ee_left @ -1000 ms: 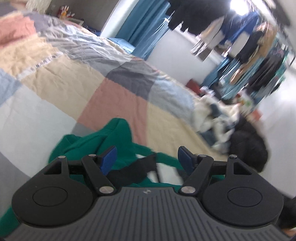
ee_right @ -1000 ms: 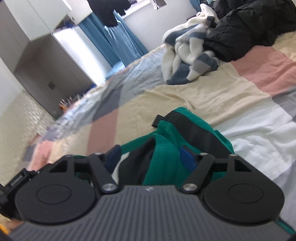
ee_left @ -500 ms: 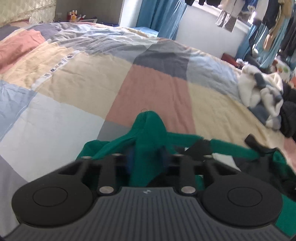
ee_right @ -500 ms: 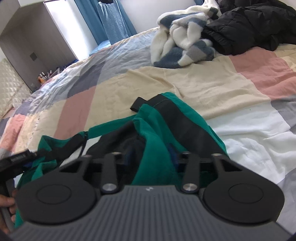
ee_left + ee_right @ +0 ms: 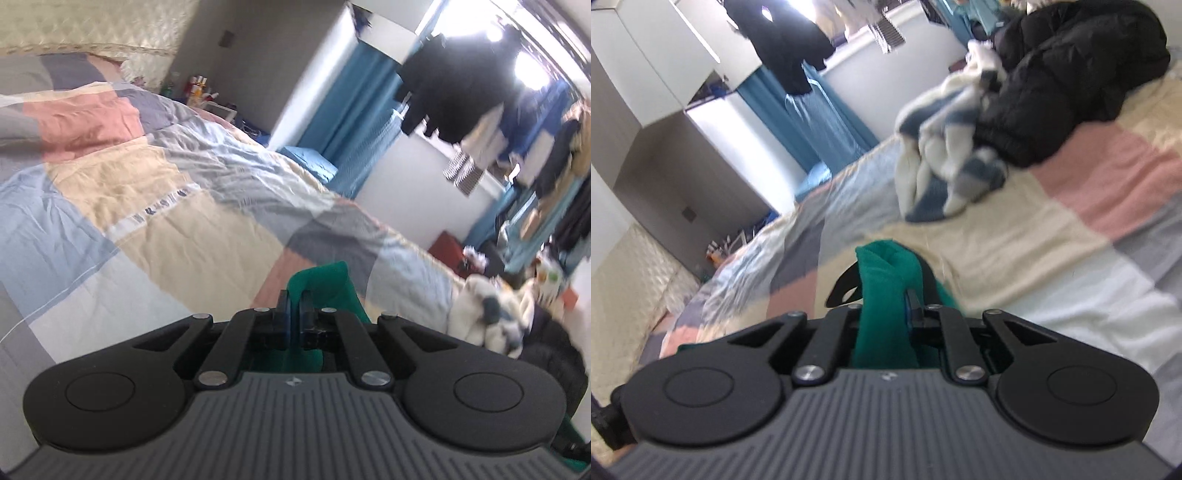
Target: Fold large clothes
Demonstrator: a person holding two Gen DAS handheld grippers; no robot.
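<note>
- patchwork bedspread (image 5: 155, 206) covering the bed
- white and blue blanket (image 5: 945, 170) bunched beside a black jacket (image 5: 1067, 85)
- blue curtain (image 5: 351, 122)
- bottles (image 5: 195, 86) – past the bed

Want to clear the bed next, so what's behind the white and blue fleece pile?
A black puffy jacket lies bunched behind the white and blue fleece pile, touching it. Anything under either is covered.

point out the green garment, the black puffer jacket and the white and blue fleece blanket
green garment (image 5: 882, 269), right wrist view, bunched fold poking up at the gripper
black puffer jacket (image 5: 1071, 81), right wrist view, middle of the heap on the bed
white and blue fleece blanket (image 5: 945, 170), right wrist view, centre of the crumpled pile
</note>
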